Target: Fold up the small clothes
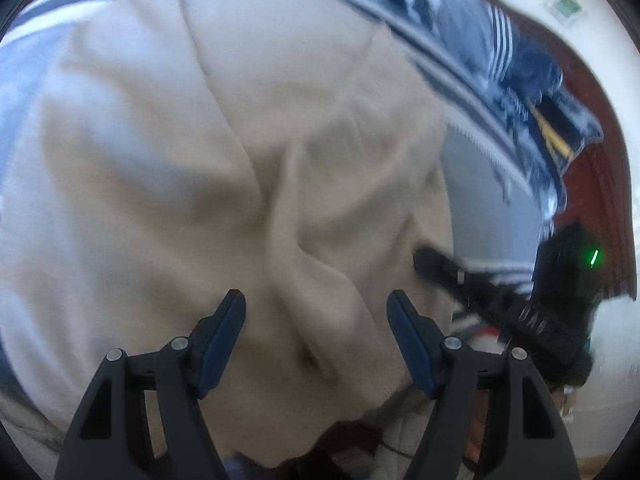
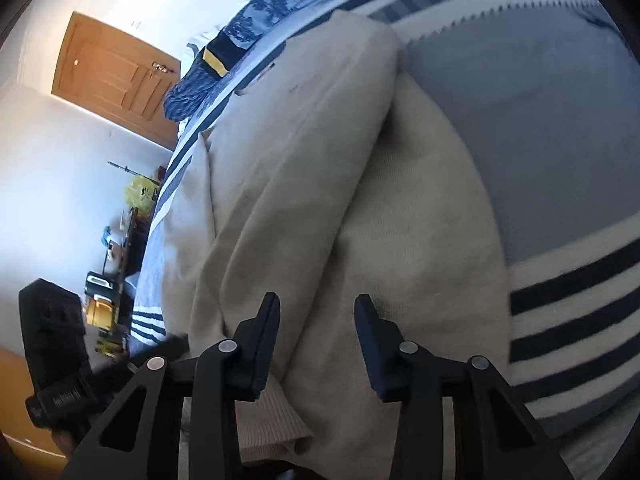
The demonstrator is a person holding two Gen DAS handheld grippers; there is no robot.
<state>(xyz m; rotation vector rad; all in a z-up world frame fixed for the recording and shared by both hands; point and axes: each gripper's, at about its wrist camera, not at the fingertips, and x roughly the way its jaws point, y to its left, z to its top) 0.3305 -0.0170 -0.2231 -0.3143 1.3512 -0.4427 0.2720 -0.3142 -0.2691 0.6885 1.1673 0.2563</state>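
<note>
A beige knit garment (image 1: 200, 168) lies spread and creased on a bed, filling most of the left wrist view. My left gripper (image 1: 316, 300) is open just above a raised fold of it, holding nothing. In the right wrist view the same garment (image 2: 304, 184) lies partly folded in long layers, its ribbed hem (image 2: 272, 420) near the bottom. My right gripper (image 2: 316, 304) is open over the cloth and empty. The right gripper also shows in the left wrist view (image 1: 432, 260) at the garment's right edge.
The bed cover (image 2: 540, 120) is grey with white and navy stripes. Dark blue clothes (image 1: 480, 40) lie at the far side of the bed. A wooden door (image 2: 116, 76) and cluttered floor items (image 2: 108, 280) are to the left.
</note>
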